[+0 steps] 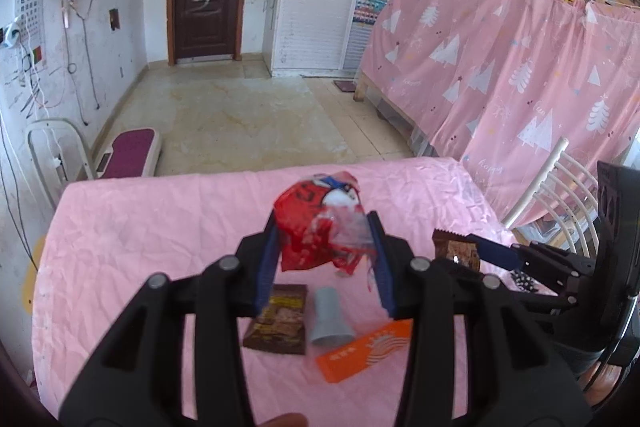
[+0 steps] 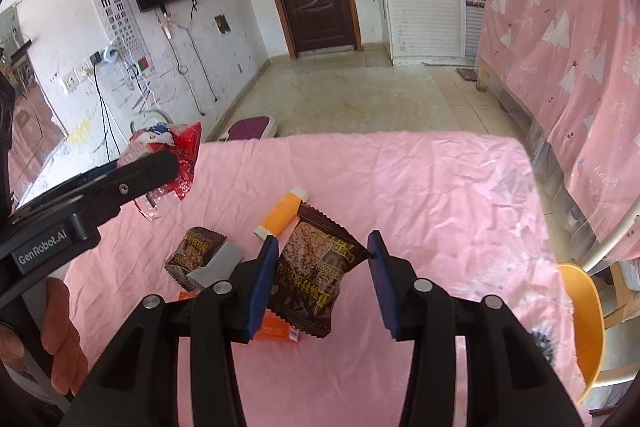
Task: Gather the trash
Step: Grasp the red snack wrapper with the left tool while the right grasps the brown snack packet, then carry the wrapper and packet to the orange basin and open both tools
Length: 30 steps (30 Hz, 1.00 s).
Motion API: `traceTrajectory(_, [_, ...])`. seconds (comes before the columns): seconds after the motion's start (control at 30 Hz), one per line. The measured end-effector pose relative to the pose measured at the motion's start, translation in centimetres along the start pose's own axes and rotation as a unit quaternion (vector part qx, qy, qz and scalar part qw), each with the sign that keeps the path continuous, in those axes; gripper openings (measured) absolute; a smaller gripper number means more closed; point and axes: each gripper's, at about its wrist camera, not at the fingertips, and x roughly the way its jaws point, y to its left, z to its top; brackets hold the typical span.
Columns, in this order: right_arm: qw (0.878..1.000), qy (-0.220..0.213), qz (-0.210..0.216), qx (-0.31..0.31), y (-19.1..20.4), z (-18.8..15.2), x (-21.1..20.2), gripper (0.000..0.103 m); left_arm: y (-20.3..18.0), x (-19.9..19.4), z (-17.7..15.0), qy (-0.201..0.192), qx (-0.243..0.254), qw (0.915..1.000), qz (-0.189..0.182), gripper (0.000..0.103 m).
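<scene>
My left gripper [image 1: 324,227] is shut on a crumpled red plastic wrapper [image 1: 316,227], held a little above the pink-clothed table [image 1: 140,247]. From the right wrist view that wrapper [image 2: 176,151] hangs at the left gripper's [image 2: 160,163] tip. My right gripper [image 2: 324,247] is shut on a brown snack packet [image 2: 316,275], which is also lifted off the cloth. The same packet [image 1: 456,251] appears at the right of the left wrist view. On the cloth lie another brown packet [image 1: 280,323], a grey cone-shaped piece [image 1: 330,319], an orange card [image 1: 366,351] and an orange tube [image 2: 282,213].
A white chair [image 1: 552,179] and a yellow seat [image 2: 588,315] stand at the table's right edge. Pink curtains [image 1: 500,67] hang beyond it. A purple-topped scale [image 1: 132,155] sits on the floor past the far edge. A hand [image 2: 60,339] grips the left tool.
</scene>
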Motion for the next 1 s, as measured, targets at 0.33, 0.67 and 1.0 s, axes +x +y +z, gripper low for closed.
traceTrajectory(0.33, [0.996, -0.064, -0.028, 0.054, -6.0, -1.7, -6.5, 0.036, -7.5, -0.4, 0.3, -0.008, 0.070, 0.9967, -0.040, 0.040])
traceTrajectory(0.67, [0.988, -0.087, -0.070, 0.107, -11.8, -4.3, -9.4, 0.036, -14.5, 1.8, 0.5, -0.003, 0.145, 0.9858, -0.084, 0.040])
traceTrajectory(1.0, [0.971, -0.119, -0.178, 0.108, -15.2, -6.9, -10.7, 0.036, -20.9, 3.8, 0.1, -0.038, 0.215, 0.9594, -0.179, 0.040])
